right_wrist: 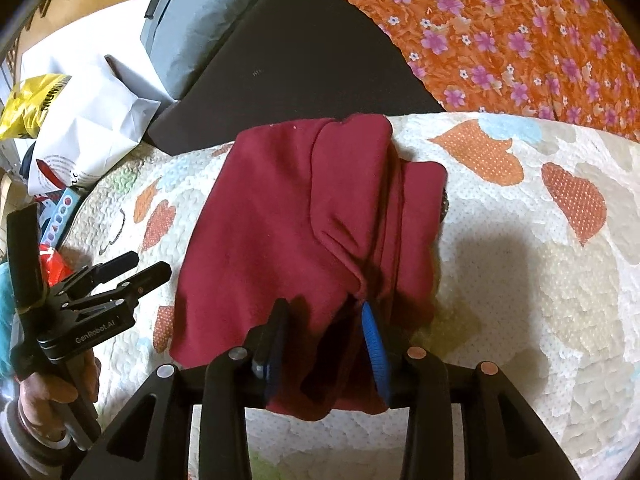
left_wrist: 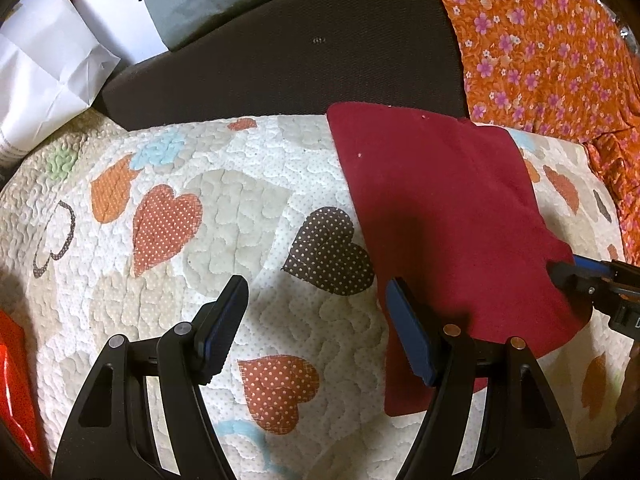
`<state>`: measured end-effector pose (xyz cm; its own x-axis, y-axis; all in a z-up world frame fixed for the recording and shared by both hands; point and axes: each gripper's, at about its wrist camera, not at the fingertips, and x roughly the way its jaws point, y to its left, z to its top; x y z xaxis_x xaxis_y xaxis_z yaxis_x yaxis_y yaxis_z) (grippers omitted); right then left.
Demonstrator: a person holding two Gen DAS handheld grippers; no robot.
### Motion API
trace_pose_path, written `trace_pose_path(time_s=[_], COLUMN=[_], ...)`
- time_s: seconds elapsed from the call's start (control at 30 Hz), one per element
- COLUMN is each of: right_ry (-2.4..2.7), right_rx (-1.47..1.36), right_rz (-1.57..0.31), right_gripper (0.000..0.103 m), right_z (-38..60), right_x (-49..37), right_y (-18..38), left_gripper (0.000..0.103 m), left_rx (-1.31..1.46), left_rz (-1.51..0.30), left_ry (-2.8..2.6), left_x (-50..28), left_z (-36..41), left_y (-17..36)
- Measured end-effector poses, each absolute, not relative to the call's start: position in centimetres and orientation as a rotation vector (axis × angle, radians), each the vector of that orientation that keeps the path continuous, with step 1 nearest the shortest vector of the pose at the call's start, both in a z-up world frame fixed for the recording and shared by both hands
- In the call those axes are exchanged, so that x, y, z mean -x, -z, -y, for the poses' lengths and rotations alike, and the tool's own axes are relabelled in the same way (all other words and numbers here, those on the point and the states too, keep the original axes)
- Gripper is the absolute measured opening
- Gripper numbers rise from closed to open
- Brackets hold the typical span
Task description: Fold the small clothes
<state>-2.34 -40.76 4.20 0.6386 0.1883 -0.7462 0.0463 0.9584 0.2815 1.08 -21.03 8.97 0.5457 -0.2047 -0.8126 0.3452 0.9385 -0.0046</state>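
Left wrist view: the left gripper (left_wrist: 316, 296) has its jaws wide apart over the heart-print quilt (left_wrist: 224, 184), holding nothing. The dark red garment (left_wrist: 452, 208) lies on the quilt just to its right.

Right wrist view: the right gripper (right_wrist: 326, 320) also has its jaws apart, straddling the garment's bunched near edge (right_wrist: 340, 360).
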Motion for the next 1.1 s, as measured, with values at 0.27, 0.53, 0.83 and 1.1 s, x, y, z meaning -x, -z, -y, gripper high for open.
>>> trace_pose_path(time_s=[0.27, 0.53, 0.83, 1.1], right_ry=[-0.069, -0.089, -0.061, -0.023], right_rx=[-0.374, -0.290, -0.232, -0.364], right_rz=[-0.865, -0.850, -0.888, -0.707], right_gripper=[0.037, 0.016, 0.006, 0.025], right_z=[41.7, 40.3, 39.7, 42.6], right_x=[3.4, 3.2, 5.0, 5.9], right_y=[-3.9, -2.8, -2.3, -6.6], left_gripper=[0.071, 0.071, 0.071, 0.071], left_rx=[-0.133, -0.074, -0.072, -0.062], left_rz=[-0.969, -1.003, -1.019, -1.021], left_ry=[0.342, 0.402, 0.421, 0.429], left_x=[-1.3, -1.0, -0.7, -0.7], left_z=[20.8, 21.4, 21.8, 21.8], left_y=[-8.8, -8.4, -8.3, -8.1])
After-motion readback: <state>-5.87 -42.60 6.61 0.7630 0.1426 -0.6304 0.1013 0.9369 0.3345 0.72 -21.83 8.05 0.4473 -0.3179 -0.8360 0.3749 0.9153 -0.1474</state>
